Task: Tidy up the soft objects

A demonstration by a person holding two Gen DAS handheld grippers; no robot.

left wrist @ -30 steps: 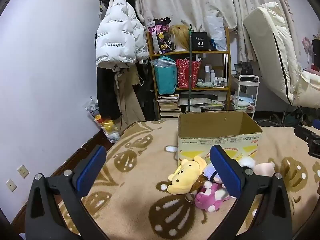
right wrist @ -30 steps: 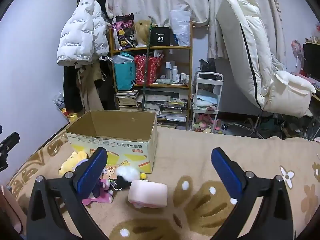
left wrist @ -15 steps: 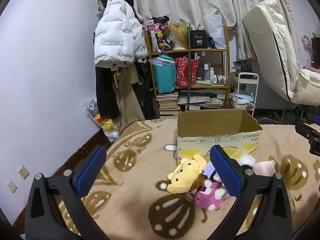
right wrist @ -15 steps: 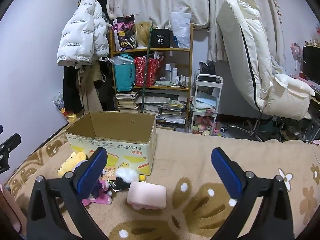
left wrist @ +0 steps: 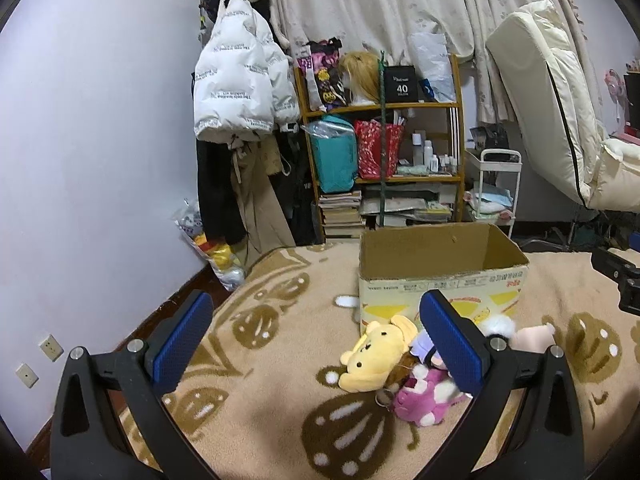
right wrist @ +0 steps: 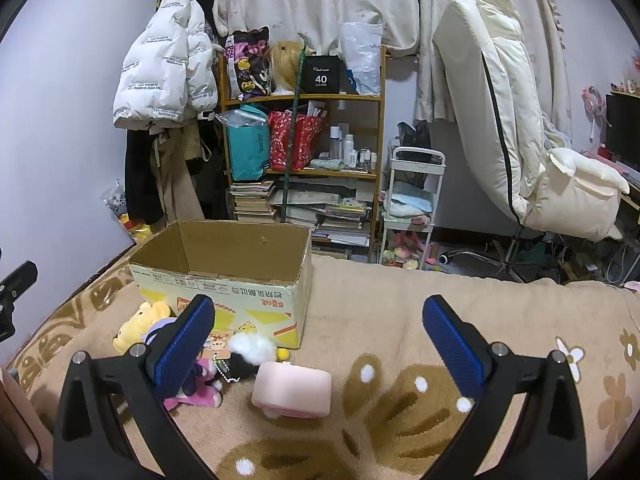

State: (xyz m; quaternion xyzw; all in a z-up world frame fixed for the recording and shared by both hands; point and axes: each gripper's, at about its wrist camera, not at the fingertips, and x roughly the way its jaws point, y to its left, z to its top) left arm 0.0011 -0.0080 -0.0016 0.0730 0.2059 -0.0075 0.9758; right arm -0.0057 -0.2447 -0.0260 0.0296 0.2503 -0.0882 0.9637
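Note:
An open cardboard box (left wrist: 440,276) (right wrist: 224,276) stands on a beige patterned blanket (left wrist: 280,360). In front of it lie a yellow bear plush (left wrist: 376,356) (right wrist: 138,326), a pink plush (left wrist: 424,396) (right wrist: 192,394), a black-and-white fluffy toy (right wrist: 248,354) and a pink soft block (right wrist: 292,390) (left wrist: 532,334). My left gripper (left wrist: 316,340) is open and empty, above the blanket left of the toys. My right gripper (right wrist: 320,344) is open and empty, above the pink block.
A cluttered wooden shelf (right wrist: 304,152), a hanging white jacket (left wrist: 240,88), a white trolley (right wrist: 412,208) and a cream chair (right wrist: 520,140) stand beyond the blanket. A wall with sockets (left wrist: 40,360) is at the left.
Both views have shifted slightly, with the scene sitting a little lower in the frame. Both grippers remain open and the toys have not moved.

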